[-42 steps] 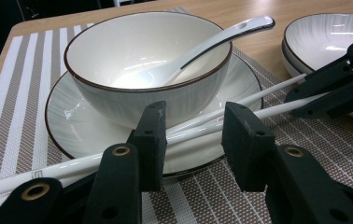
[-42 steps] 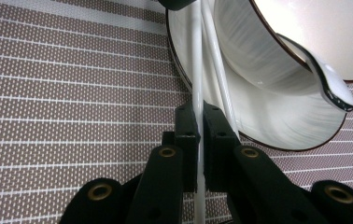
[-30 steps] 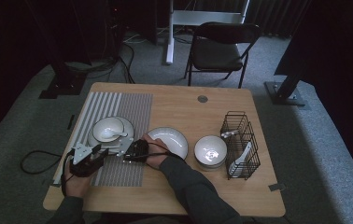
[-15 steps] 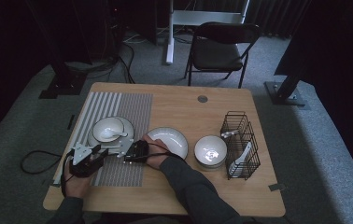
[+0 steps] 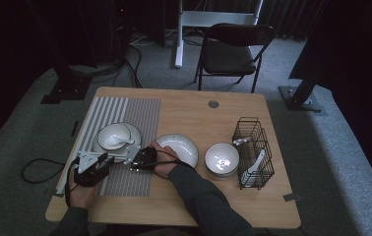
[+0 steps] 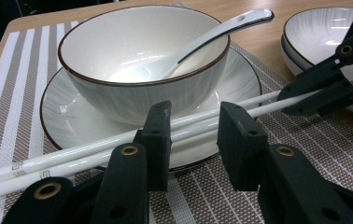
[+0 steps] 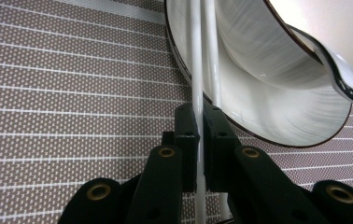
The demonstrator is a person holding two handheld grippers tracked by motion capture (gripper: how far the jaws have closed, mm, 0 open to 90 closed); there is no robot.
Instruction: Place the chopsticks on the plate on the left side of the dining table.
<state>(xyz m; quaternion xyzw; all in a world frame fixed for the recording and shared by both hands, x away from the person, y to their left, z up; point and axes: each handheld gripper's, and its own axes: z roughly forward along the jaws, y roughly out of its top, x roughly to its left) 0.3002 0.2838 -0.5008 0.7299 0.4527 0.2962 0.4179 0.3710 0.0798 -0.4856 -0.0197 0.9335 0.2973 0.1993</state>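
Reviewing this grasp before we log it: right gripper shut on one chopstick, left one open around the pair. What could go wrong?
1. The right gripper pinches one chopstick; the second chopstick lies loose and may roll off the plate.
2. The left gripper, jaws just closing, could nudge the bowl and spoon.

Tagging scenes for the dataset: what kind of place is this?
Probably a lab or studio set up for recording, not a home. A lone wooden table laid with tableware on a striped placemat stands on grey carpet, with black stand bases, dark curtains and a folding chair around.
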